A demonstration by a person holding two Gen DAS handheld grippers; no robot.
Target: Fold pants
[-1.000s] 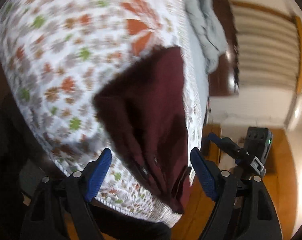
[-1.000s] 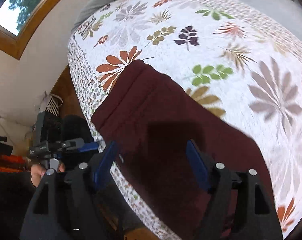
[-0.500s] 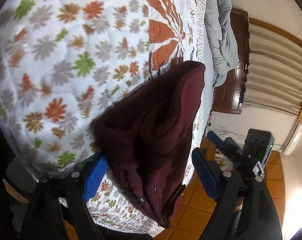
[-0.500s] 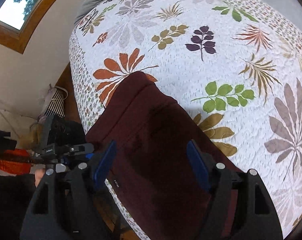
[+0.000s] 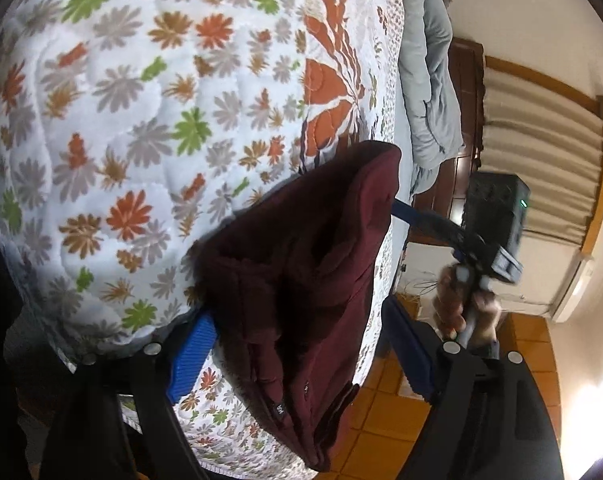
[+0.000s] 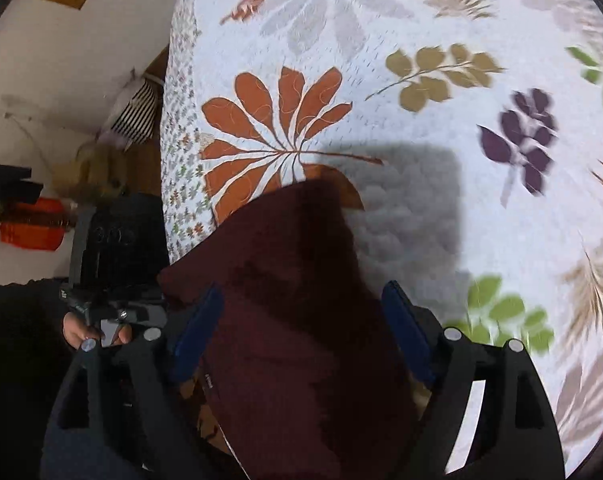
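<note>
Dark maroon pants [image 5: 301, 280] lie folded at the bed's edge, one end hanging over the side of the flowered quilt [image 5: 141, 120]. My left gripper [image 5: 301, 356] is open, its blue pads wide apart on either side of the hanging end. In the right wrist view the pants [image 6: 293, 320] run up between the fingers of my right gripper [image 6: 301, 334]. Its jaws are opening and the pads stand clear of the cloth. It points steeply down at the quilt [image 6: 421, 80]. A hand [image 5: 457, 300] holds the right gripper just beyond the pants' far corner.
A grey blanket [image 5: 429, 100] lies along the far side of the bed, with dark wooden furniture [image 5: 465, 120] and a curtain [image 5: 541, 152] behind it. Orange floor tiles [image 5: 381, 420] show below the bed edge. A striped bag [image 6: 137, 116] and an orange object [image 6: 29, 228] sit by the wall.
The right gripper has swung along the pants toward their far end and tipped downward, its jaws widening. The left gripper sank slightly and rolled; the right gripper now shows closer beside the pants.
</note>
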